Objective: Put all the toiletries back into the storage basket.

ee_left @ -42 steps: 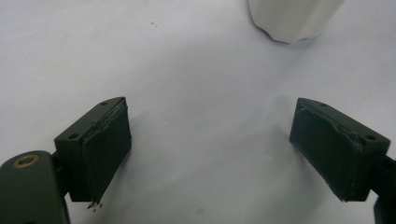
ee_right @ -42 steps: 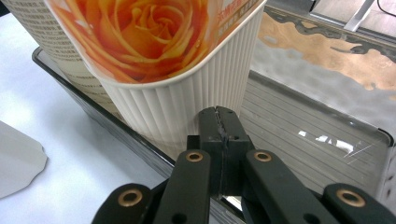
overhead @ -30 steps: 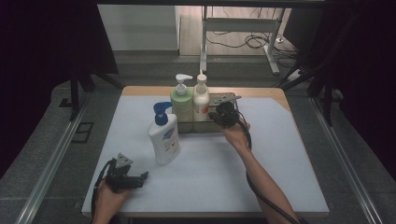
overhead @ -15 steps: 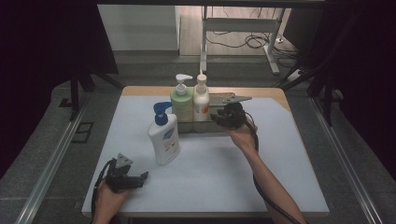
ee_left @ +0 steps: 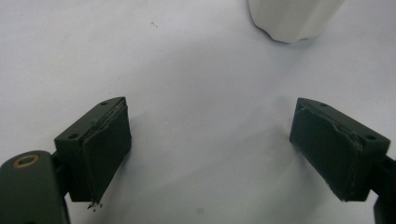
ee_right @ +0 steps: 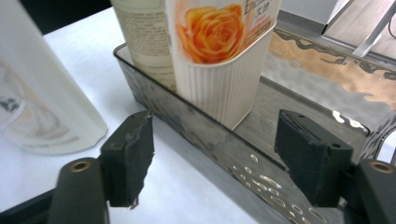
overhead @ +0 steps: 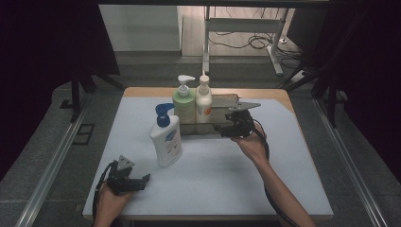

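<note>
Two bottles stand in the shiny tray [overhead: 222, 101]. Right gripper [overhead: 226, 128] has just been opening, with nothing between its jaws. Left gripper [overhead: 142, 179] is open too.

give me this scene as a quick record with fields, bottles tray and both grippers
tray: shiny metal tray at the table's far side
in tray: green pump bottle and cream bottle with orange rose label, both upright
outside tray: white pump bottle with blue pump, standing on the white table
right gripper: jaws have just been opening, nothing gripped, near the tray's front wall
left gripper: open, holding nothing, low over the table
</note>
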Tool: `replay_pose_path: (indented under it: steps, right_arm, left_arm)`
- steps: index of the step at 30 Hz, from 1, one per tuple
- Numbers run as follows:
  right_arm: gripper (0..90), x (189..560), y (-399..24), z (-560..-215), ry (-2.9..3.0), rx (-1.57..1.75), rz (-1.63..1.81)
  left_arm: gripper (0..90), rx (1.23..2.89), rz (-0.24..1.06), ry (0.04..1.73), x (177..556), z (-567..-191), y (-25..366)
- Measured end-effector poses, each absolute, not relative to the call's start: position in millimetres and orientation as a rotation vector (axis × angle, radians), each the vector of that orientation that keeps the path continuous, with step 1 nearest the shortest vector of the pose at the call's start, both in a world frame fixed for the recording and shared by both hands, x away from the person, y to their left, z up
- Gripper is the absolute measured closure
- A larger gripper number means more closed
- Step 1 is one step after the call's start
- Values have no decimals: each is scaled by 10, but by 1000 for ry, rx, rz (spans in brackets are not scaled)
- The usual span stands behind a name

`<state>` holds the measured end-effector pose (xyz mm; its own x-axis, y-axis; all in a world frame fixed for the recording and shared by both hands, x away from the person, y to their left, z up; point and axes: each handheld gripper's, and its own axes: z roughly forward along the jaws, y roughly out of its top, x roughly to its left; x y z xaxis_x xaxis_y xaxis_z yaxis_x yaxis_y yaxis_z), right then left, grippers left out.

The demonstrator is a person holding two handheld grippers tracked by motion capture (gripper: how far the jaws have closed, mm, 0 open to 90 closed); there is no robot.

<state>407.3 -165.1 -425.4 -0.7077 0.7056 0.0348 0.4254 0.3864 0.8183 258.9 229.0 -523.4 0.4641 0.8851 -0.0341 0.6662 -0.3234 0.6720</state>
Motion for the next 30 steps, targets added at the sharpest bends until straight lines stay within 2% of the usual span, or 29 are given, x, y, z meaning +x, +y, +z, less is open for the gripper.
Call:
replay_pose_path:
  steps: [6,9,15,30]
  right_arm:
    - [146,3957,-1675,-4253,2362,936,1214]
    - [124,3905,-1686,-4249,2375,911,1200]
    - [0,3785,-1707,-4242,2399,872,1147]
    - [0,3515,-1982,-4249,2399,881,1109]
  left_arm:
    - [122,2092,455,1285,2589,-5234,2290]
    - [122,2093,455,1285,2589,-5234,2290]
    - [122,2092,455,1285,2588,-5234,2290]
    - [122,2093,456,1285,2588,-5234,2290]
